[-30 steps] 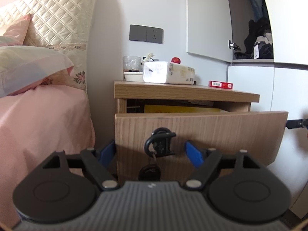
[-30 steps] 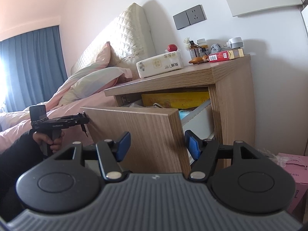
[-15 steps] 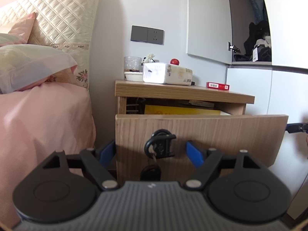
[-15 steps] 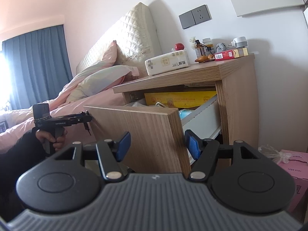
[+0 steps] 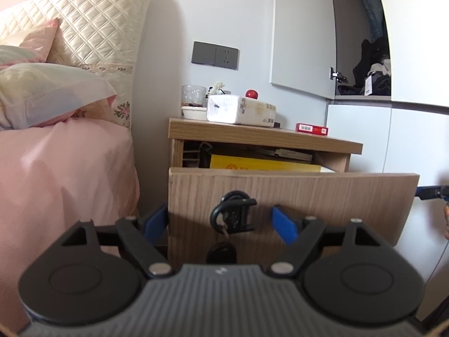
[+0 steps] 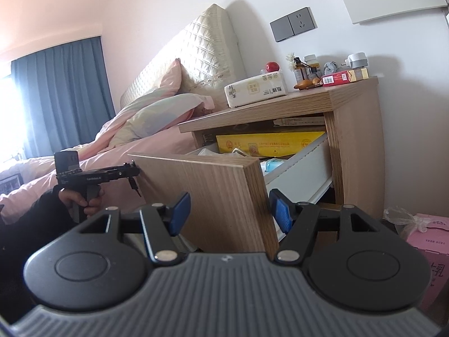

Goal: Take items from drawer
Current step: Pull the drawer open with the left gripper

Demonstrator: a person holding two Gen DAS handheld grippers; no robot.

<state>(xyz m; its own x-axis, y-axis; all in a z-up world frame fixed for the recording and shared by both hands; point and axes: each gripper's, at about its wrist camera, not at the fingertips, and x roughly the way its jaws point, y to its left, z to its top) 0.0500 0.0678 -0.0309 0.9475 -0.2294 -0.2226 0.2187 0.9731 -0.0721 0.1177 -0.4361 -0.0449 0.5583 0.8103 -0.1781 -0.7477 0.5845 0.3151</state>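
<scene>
The wooden nightstand drawer (image 5: pixel 291 193) is pulled open; its front carries a black handle with a key (image 5: pixel 233 219). Inside lie a yellow box (image 5: pixel 263 165) and, in the right wrist view, white plastic (image 6: pixel 221 151) and a light blue item (image 6: pixel 270 165) beside the yellow box (image 6: pixel 269 143). My left gripper (image 5: pixel 221 221) is open and empty, just in front of the drawer front. My right gripper (image 6: pixel 228 210) is open and empty, at the drawer front's right corner (image 6: pixel 252 168). The left gripper also shows in the right wrist view (image 6: pixel 92 177), held by a hand.
On the nightstand top (image 5: pixel 252 134) stand a tissue pack (image 5: pixel 241 109), a red box (image 5: pixel 311 128), a glass jar (image 5: pixel 193 95) and small bottles (image 6: pixel 306 67). A bed with pink bedding (image 5: pixel 64 168) is on the left. A pink box (image 6: pixel 432 241) sits on the floor at the right.
Both grippers have drawn back and risen slightly from the drawer; the nightstand looks a little farther away. Both stay open and empty.
</scene>
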